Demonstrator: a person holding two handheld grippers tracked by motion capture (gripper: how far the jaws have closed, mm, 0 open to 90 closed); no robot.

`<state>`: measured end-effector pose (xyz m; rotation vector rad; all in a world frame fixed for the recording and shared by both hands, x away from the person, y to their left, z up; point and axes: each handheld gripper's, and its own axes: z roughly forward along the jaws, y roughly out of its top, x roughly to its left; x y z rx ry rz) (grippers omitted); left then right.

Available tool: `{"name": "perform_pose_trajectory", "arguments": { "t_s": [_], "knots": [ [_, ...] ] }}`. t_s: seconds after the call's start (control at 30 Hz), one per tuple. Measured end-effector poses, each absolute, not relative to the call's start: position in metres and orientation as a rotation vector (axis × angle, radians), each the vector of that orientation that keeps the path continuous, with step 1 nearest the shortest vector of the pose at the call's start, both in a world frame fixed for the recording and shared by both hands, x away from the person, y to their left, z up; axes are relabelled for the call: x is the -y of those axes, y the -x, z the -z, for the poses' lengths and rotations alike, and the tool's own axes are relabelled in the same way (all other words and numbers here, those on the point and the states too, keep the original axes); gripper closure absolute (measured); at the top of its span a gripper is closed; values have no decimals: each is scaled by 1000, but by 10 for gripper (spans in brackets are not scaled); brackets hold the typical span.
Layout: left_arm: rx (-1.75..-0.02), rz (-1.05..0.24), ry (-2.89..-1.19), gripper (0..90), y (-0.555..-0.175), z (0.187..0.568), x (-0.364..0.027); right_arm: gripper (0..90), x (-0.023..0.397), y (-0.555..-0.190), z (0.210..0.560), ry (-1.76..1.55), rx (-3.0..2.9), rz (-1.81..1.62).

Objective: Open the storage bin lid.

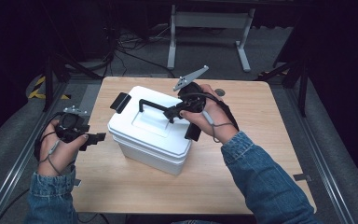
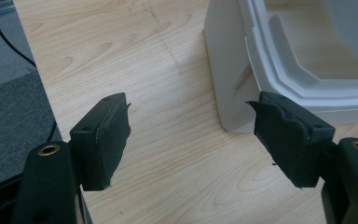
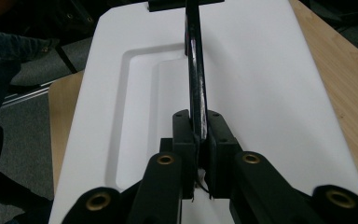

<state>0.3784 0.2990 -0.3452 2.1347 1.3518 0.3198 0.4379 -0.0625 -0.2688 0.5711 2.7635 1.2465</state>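
My right gripper [image 3: 198,140] pinches the black handle [image 3: 195,70] tight so the white box [image 1: 149,133] (mid-table) lid can lift. My left gripper [image 2: 191,135] waits wide open beside the box.

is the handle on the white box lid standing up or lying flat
Standing up. The black handle rises clear of the lid, pinched between the right gripper jaws.

no readable text, label, brand or number to be made out on the white box [image 1: 149,130], its black handle [image 3: 195,70], the table [image 1: 261,135] or either gripper
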Motion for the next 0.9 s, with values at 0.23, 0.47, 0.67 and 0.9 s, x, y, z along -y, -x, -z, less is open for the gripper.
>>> {"name": "perform_pose_trajectory", "arguments": {
  "t_s": [0.23, 0.47, 0.67, 0.9],
  "knots": [
    [-1361, -315, -2133, 273, -378, 346, -299, 854, 81, -435, 254, -579, -2723, -1241],
    [-1353, -306, -2147, 273, -379, 347, -296, 854, 104, -436, 246, -615, -2682, -1245],
    [-1350, -303, -2151, 271, -379, 347, -295, 854, 121, -437, 240, -645, -2651, -1259],
    [-1346, -305, -2155, 271, -379, 347, -296, 854, 139, -437, 237, -663, -2629, -1237]
  ]
}}
